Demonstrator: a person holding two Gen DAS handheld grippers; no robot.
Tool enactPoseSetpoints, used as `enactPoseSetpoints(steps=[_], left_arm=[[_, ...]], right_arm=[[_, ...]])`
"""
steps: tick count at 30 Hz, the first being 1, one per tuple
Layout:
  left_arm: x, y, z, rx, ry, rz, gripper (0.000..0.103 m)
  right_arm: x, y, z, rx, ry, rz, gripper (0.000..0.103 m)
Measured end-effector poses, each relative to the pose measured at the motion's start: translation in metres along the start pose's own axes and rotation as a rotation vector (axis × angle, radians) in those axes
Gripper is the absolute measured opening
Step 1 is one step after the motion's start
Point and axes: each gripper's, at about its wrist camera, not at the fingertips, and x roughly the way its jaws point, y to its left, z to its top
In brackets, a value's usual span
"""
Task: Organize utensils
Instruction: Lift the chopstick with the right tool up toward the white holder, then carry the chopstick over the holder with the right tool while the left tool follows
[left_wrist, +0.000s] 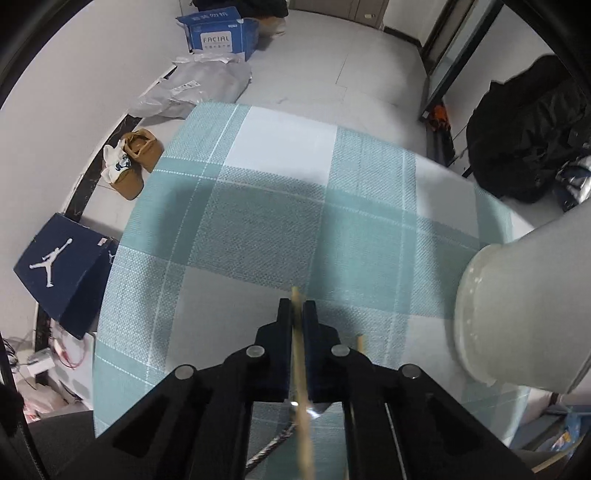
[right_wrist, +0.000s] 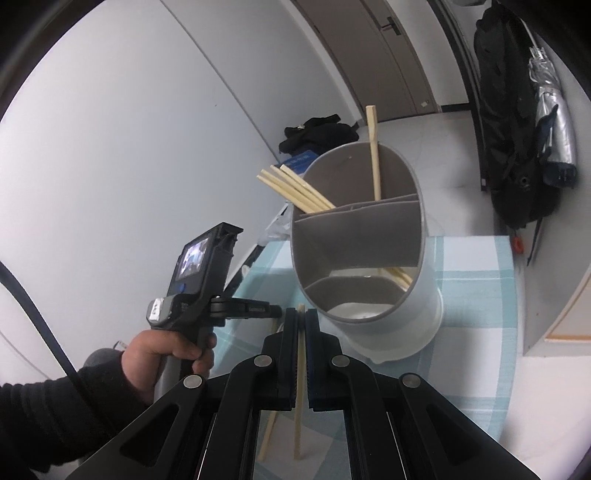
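My left gripper (left_wrist: 296, 304) is shut on a pale wooden chopstick (left_wrist: 306, 435) that runs between its pads, its tip just past the fingertips above the teal plaid tablecloth (left_wrist: 258, 229). A second chopstick end (left_wrist: 360, 341) shows to its right. The white utensil holder (left_wrist: 517, 314) stands at the right edge. In the right wrist view my right gripper (right_wrist: 301, 314) is shut on another chopstick (right_wrist: 300, 424), just in front of the holder (right_wrist: 428, 295). The holder has divided compartments, and its far one has several chopsticks (right_wrist: 295, 186) in it. A hand holds the left gripper (right_wrist: 275, 312) at the left.
On the floor left of the table lie a navy shoebox (left_wrist: 62, 266), brown slippers (left_wrist: 133, 158), grey bags (left_wrist: 199, 88) and a blue carton (left_wrist: 218, 33). A black bag (left_wrist: 524, 140) sits at the right. A folded umbrella (right_wrist: 554, 122) hangs beside a door.
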Motion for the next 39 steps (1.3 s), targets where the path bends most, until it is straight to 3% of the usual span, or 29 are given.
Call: enactPoseSetpoints(steps=[5,11,16,24,32,39], left_arm=[[-0.031,0.003,0.001,-0.031,-0.138,-0.028,0.002],[-0.087,0.012,-0.019,-0.057,-0.307,-0.126,0.002],[-0.117,0.008,-0.035,-0.036,-0.393,-0.182,0.002],[-0.135,0.006,-0.049,0.016,-0.428,-0.225,0.002],[-0.158,-0.003,-0.064,0.119,-0.471,-0.213,0.001],[-0.186,-0.011,-0.071,0.192,-0.500,-0.270,0.001]], right_arm=[[-0.004,0.002,-0.001,-0.022,-0.022,-0.026,0.003],[-0.009,0.008,-0.002,-0.046,-0.064,-0.029,0.003],[-0.014,0.020,-0.007,-0.081,-0.099,-0.057,0.003],[-0.018,0.030,-0.008,-0.101,-0.130,-0.113,0.003],[-0.030,0.037,-0.007,-0.132,-0.164,-0.154,0.003],[-0.057,0.037,-0.001,-0.146,-0.216,-0.165,0.003]])
